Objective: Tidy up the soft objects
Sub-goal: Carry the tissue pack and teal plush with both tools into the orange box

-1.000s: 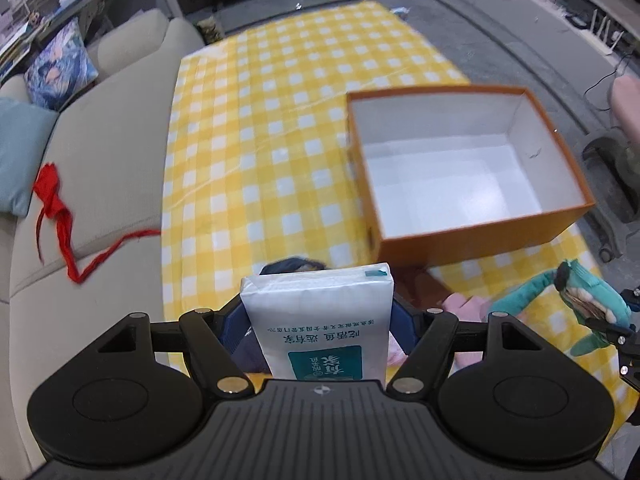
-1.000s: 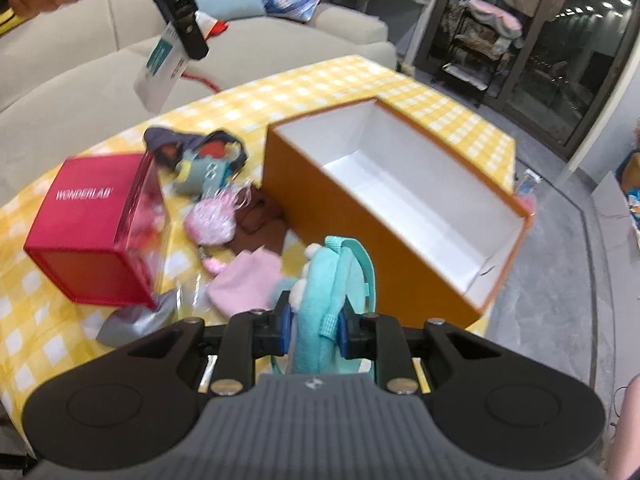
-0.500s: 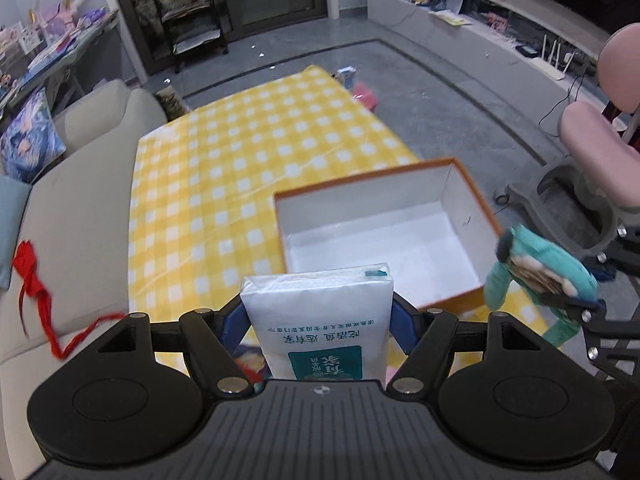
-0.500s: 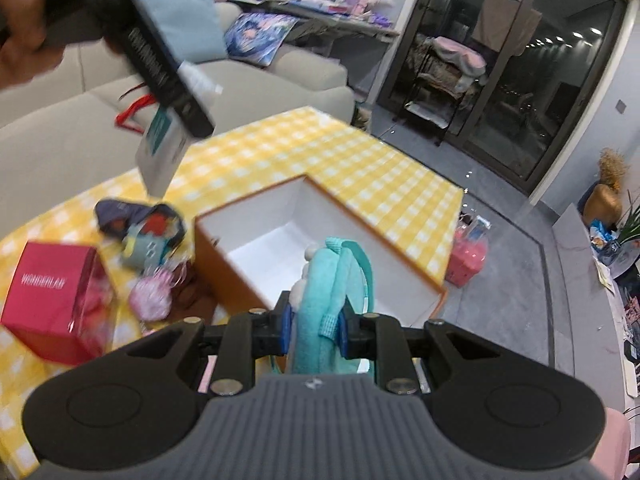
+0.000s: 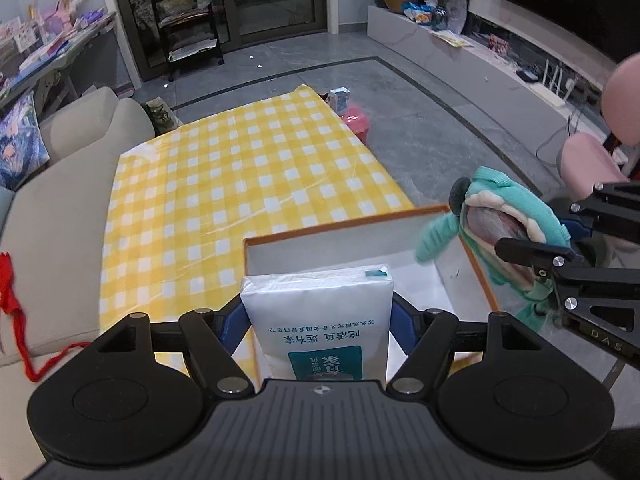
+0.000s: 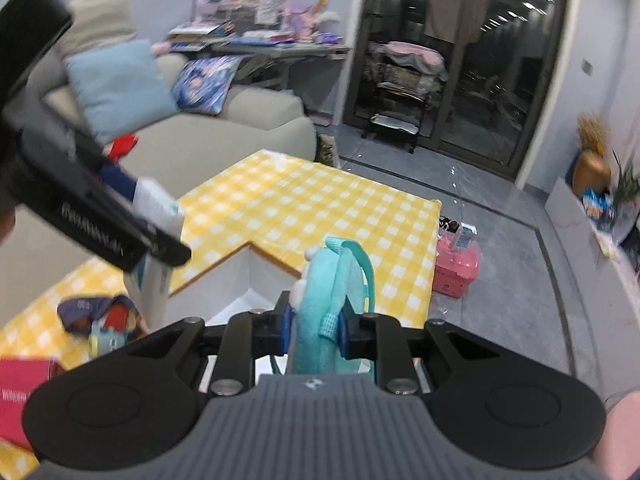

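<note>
Beige sofa [image 5: 60,216], blue cushion [image 6: 120,84], pink bin [image 6: 458,270] on grey floor [image 5: 420,120].

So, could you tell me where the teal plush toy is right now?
The teal plush toy is clamped in the right gripper, at the right of the left wrist view, by the orange box.

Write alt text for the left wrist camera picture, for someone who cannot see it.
The left gripper clamps a white tissue pack above an open orange box on a yellow checked tablecloth. At right, the right gripper holds a teal plush toy beside the box. A beige sofa lies left.
</note>
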A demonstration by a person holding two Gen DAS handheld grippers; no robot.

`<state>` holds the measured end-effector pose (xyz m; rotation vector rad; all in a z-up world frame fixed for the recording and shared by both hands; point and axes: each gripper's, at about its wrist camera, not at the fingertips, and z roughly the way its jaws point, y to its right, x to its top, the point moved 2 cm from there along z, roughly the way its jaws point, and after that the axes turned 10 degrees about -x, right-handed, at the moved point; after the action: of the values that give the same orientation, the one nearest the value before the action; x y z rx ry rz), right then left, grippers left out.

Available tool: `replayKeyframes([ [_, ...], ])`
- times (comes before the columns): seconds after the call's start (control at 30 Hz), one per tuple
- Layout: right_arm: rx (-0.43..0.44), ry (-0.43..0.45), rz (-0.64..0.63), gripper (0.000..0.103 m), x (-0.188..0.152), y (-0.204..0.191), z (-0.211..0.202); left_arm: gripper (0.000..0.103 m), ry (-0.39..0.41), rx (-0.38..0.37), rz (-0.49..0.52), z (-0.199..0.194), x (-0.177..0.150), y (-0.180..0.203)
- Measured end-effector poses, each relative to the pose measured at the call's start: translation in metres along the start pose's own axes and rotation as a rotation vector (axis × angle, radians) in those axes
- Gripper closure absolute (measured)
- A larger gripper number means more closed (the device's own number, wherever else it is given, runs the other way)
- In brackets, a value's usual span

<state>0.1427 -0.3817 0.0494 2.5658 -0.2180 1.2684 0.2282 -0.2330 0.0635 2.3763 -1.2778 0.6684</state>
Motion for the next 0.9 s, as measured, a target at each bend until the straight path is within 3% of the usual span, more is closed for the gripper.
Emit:
replayKeyframes([
  [0.17, -0.026, -0.024, 0.042, 0.083, -0.018, 0.002, 0.037, 0.021, -0.001, -0.026, -0.050, 0.029, 0.008, 0.000],
  [0.53, 0.008, -0.156, 0.128, 0.083, -0.093, -0.003, 0.116, 0.021, -0.152, -0.046, -0.119, 0.128, -0.009, -0.002],
  [0.9, 0.016, -0.253, 0.035, 0.082, -0.125, -0.019, 0.151, 0.021, -0.328, -0.037, -0.134, 0.201, -0.024, 0.002],
])
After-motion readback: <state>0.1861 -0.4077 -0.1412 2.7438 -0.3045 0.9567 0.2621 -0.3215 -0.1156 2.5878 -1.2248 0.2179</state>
